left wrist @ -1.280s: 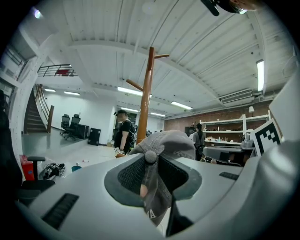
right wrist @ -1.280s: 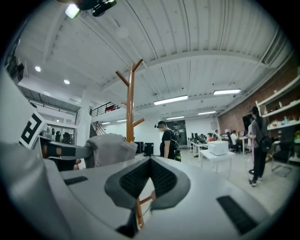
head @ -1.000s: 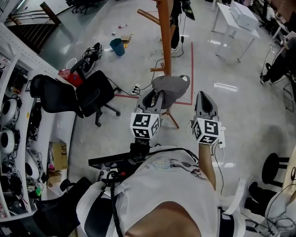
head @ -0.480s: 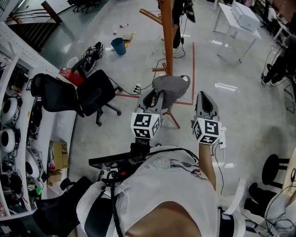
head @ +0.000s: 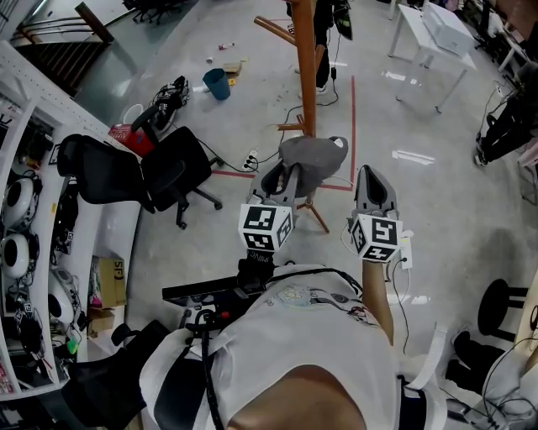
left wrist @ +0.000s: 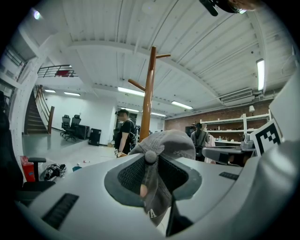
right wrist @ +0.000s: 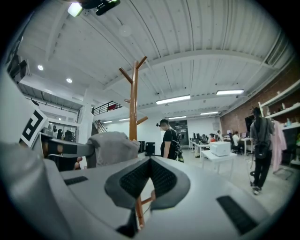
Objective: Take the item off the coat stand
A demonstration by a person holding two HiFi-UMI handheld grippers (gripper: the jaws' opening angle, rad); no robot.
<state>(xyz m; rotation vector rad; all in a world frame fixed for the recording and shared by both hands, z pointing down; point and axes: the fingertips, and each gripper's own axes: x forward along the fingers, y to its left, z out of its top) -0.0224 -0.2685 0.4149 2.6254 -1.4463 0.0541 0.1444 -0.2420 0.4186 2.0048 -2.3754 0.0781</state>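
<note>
Head view cuts off the top of the coat stand (head: 304, 76) and buries the tips of my left gripper (head: 282, 178) under the grey cap (head: 314, 154). Left gripper view settles it: my jaws pinch the cap's fabric, the stand well beyond them. My right gripper (right wrist: 149, 161), alongside, is closed on nothing. The cap hangs crumpled, button on top, pale lettering below.

A black office chair (head: 172, 172) is standing on the grey floor (head: 437, 210), just beside a red bag (head: 126, 136). A teal bucket (head: 217, 84) is sitting further away. A white table (head: 406, 23) is carrying a white box (head: 443, 27). A person in black (left wrist: 124, 133) is standing behind.
</note>
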